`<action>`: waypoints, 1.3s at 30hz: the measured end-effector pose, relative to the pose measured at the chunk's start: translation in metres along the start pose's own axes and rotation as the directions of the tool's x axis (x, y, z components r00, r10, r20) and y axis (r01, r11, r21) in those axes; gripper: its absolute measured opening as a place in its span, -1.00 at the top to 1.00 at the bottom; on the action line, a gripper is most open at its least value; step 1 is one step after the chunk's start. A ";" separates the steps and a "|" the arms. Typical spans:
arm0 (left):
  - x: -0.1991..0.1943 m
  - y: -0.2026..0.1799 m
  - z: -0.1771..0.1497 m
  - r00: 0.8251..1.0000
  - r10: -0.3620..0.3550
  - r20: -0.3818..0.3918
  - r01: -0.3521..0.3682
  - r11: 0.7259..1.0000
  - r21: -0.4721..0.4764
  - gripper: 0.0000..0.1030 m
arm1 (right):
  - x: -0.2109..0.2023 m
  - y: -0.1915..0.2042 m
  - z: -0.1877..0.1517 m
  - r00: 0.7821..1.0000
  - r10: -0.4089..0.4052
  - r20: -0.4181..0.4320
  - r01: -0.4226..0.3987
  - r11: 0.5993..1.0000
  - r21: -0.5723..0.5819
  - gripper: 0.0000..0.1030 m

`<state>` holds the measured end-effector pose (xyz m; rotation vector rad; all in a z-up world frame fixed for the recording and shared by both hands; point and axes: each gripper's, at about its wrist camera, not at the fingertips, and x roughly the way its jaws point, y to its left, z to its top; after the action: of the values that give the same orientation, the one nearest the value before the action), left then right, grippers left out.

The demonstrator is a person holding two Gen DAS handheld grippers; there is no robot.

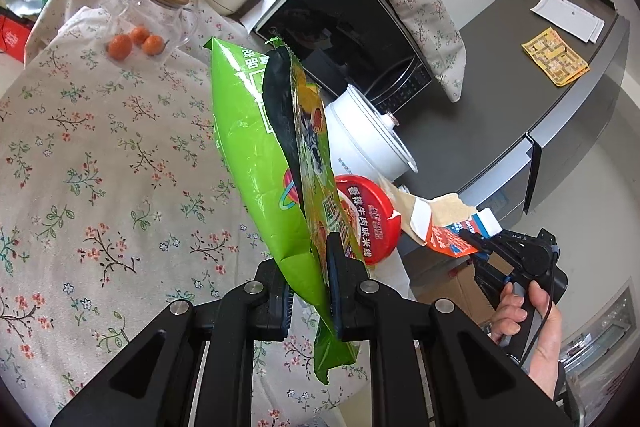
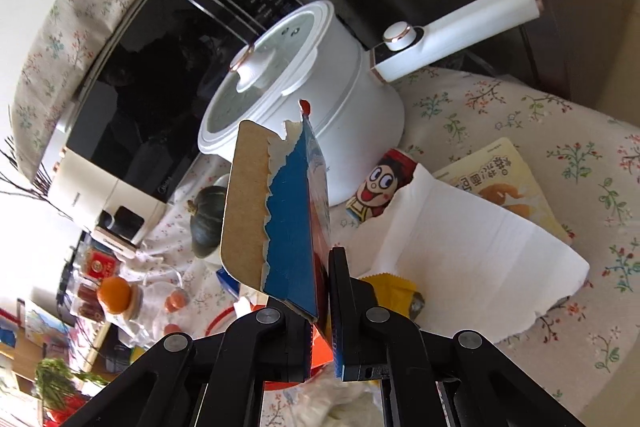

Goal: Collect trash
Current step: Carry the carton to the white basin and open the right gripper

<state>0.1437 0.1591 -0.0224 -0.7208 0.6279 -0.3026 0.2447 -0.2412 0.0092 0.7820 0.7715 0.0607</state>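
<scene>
Two pieces of trash are up off the desk [image 1: 80,167]: left tongs [image 1: 310,291] pinch a green bag [image 1: 256,147], right tongs [image 2: 320,303] clamp a torn carton [image 2: 280,227] by its corner. Either could slip from such thin edge grips. More wrappers [image 2: 492,183] wait near the pot [image 2: 320,75].

A white pot [image 2: 320,75] stands before a black oven [image 2: 152,87] on floral cloth [image 1: 100,167].

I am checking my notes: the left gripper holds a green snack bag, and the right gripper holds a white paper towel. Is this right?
Not quite. The left gripper does hold the green snack bag, but the right gripper holds a torn cardboard box piece; the right wrist view shows the white paper towel lying on the table.
</scene>
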 end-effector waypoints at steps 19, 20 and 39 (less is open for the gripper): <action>-0.019 0.000 -0.003 0.999 -0.038 0.030 0.038 0.999 0.029 0.70 | -0.042 -0.061 0.008 0.978 0.065 0.198 -0.080 0.995 0.065 0.88; -0.019 -0.002 -0.003 0.998 -0.052 0.028 0.051 0.998 0.031 0.70 | -0.050 -0.064 0.008 0.978 0.093 0.188 -0.107 0.992 0.065 0.88; 0.012 -0.136 -0.117 0.916 -0.278 -0.291 0.360 0.888 0.286 0.70 | -0.203 -0.205 -0.060 0.994 0.048 0.101 -0.059 0.993 0.106 0.87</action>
<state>0.0736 -0.0052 -0.0008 -0.4577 0.6656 -0.7978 0.0126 -0.4176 -0.0297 0.9028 0.6645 0.0282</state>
